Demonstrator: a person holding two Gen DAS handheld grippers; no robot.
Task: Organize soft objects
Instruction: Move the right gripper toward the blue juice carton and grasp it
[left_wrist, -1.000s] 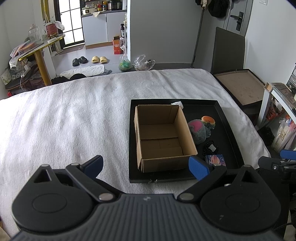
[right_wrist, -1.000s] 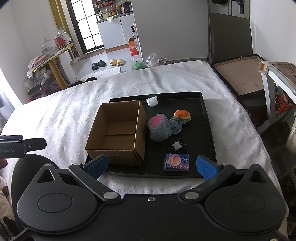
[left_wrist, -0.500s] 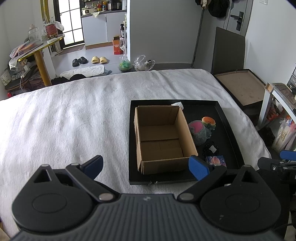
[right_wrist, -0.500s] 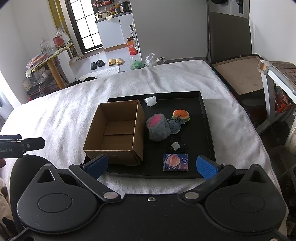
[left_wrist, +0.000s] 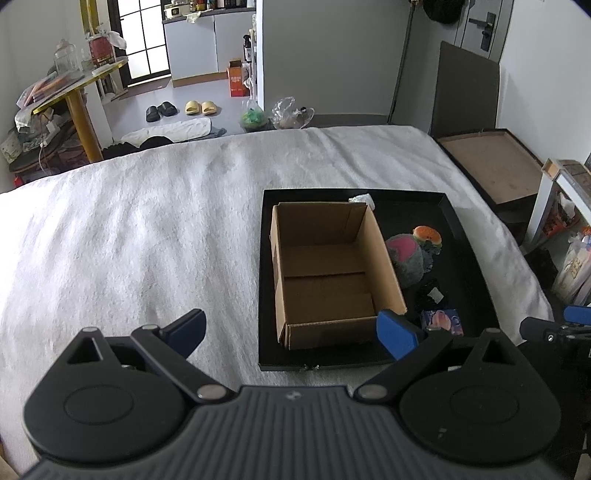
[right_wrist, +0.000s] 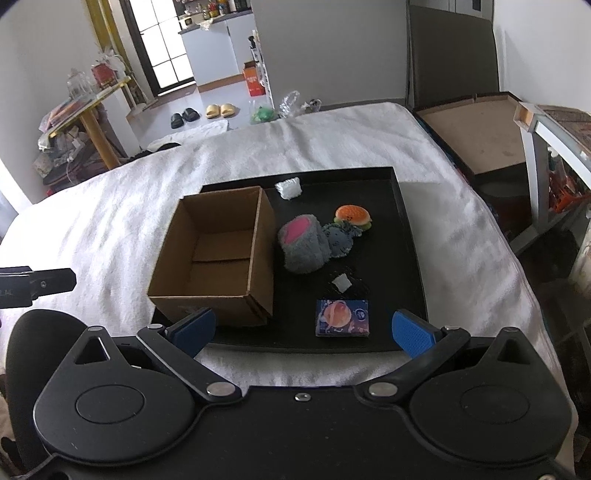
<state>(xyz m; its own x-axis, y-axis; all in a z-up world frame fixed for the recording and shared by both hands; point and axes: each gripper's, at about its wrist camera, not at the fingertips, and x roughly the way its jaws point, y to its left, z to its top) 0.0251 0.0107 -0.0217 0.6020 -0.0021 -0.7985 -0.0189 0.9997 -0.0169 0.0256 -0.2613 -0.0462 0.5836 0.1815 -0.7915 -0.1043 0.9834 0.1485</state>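
Observation:
An open, empty cardboard box (right_wrist: 216, 254) (left_wrist: 328, 269) stands on the left of a black tray (right_wrist: 406, 236) (left_wrist: 465, 251). Right of it lie a grey plush roll with a pink end (right_wrist: 304, 245) (left_wrist: 404, 260), a grey-blue fuzzy toy (right_wrist: 340, 238), a burger toy (right_wrist: 352, 218) (left_wrist: 427, 235), a white crumpled piece (right_wrist: 289, 187), a small white bit (right_wrist: 342, 283) and a blue tissue pack (right_wrist: 342, 317) (left_wrist: 441, 320). My right gripper (right_wrist: 303, 332) is open and empty, just in front of the tray's near edge. My left gripper (left_wrist: 291, 330) is open and empty, near the tray's front left corner.
The tray sits on a bed with a white blanket (left_wrist: 147, 229). A brown board in a black frame (right_wrist: 476, 136) and a white shelf (right_wrist: 546, 147) stand to the right of the bed. Floor clutter and a yellow-legged table (left_wrist: 74, 99) lie beyond.
My right gripper has moved a little forward toward the tray; the objects appear slightly larger. My left gripper has hardly moved.

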